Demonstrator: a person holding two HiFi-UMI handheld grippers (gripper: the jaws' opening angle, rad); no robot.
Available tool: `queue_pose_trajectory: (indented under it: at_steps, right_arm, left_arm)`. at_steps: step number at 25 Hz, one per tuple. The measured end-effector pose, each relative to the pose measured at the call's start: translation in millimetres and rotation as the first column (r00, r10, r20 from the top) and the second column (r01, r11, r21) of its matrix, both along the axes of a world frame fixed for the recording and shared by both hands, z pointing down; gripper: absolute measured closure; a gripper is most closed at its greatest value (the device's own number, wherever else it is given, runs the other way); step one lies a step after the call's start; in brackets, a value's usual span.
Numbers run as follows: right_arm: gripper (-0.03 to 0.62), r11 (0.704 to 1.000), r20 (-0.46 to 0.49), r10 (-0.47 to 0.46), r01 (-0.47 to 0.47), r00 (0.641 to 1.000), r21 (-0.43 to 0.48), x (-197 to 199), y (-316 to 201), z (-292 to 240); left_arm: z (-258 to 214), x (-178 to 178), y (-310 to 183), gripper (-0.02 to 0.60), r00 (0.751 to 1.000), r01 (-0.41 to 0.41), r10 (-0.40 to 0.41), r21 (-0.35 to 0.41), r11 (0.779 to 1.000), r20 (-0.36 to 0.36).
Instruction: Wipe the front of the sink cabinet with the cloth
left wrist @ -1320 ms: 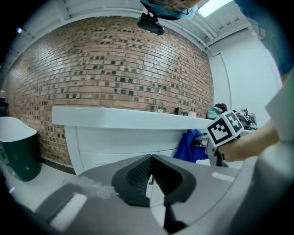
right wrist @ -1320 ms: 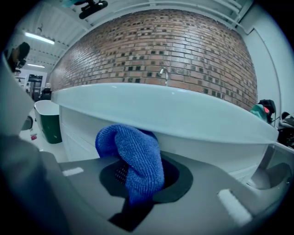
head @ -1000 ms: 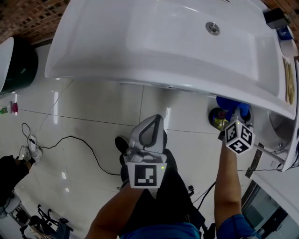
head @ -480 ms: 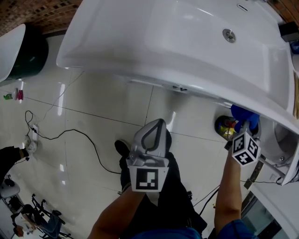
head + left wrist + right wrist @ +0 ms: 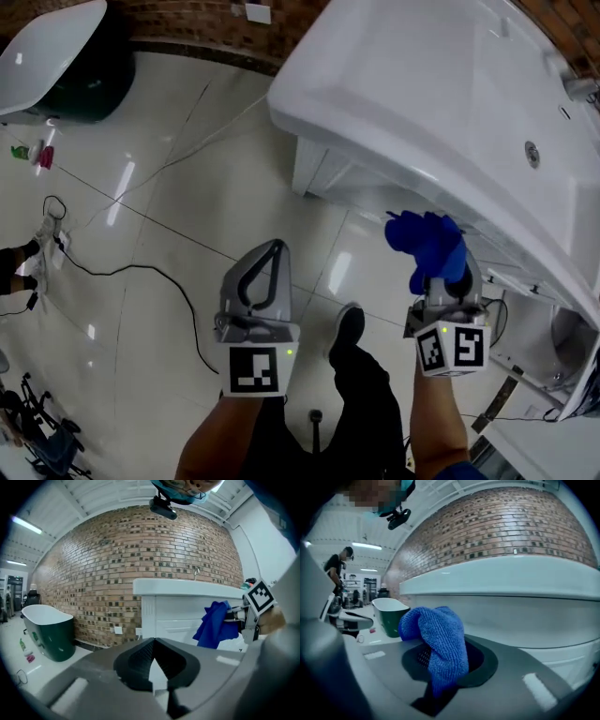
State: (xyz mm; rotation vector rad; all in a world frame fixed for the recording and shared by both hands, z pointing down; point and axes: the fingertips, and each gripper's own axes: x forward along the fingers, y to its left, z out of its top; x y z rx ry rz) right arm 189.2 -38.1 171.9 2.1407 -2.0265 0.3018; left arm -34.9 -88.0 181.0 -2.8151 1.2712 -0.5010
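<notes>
a glossy white tiled floor (image 5: 169, 216) carries a broad white sink (image 5: 422, 94) on its white panelled sink cabinet (image 5: 323, 169), with a dark green, white-rimmed bathtub (image 5: 66, 56) well apart at the far left before a brick wall. the left gripper (image 5: 262, 272) hangs over the floor with its jaws together on nothing. the right gripper (image 5: 441, 281) is clamped on a crumpled blue microfibre cloth (image 5: 427, 246), held up just below the sink's rim near the cabinet front, though contact cannot be told; a thin black cable (image 5: 141, 272) snakes across the tiles.
</notes>
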Motion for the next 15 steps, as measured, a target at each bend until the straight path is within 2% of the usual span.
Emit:
queue_pose_trajectory:
  at_steps: [4, 5, 7, 9, 12, 15]
  right_arm:
    - [0.526, 0.980, 0.016, -0.172, 0.169, 0.985, 0.106, -90, -68, 10]
    - [0.526, 0.971, 0.010, -0.201, 0.198, 0.979, 0.131, -106, -81, 14]
    - [0.526, 0.955, 0.000, -0.243, 0.239, 0.970, 0.176, -131, -103, 22]
    - [0.528, 0.943, 0.014, -0.264, 0.255, 0.964, 0.215, -146, -122, 30]
    - [0.533, 0.932, 0.040, -0.272, 0.254, 0.961, 0.257, -158, -138, 45]
    - [0.533, 0.927, 0.012, -0.264, 0.251, 0.964, 0.279, -158, -141, 55]
  left_arm:
    - [41, -51, -31, 0.577, 0.998, 0.063, -0.065, 0.080, 0.995, 0.027]
    - [53, -62, -37, 0.577, 0.995, 0.093, -0.095, 0.078, 0.993, 0.015]
    - [81, -79, -44, 0.577, 0.972, 0.213, -0.213, -0.005, 0.977, -0.097]
    - [103, -90, -51, 0.577, 0.940, 0.287, -0.293, -0.063, 0.956, -0.176]
    - [124, -102, -62, 0.577, 0.922, 0.322, -0.327, -0.058, 0.945, -0.205]
    - [140, -105, -69, 0.577, 0.912, 0.337, -0.337, -0.044, 0.941, -0.234]
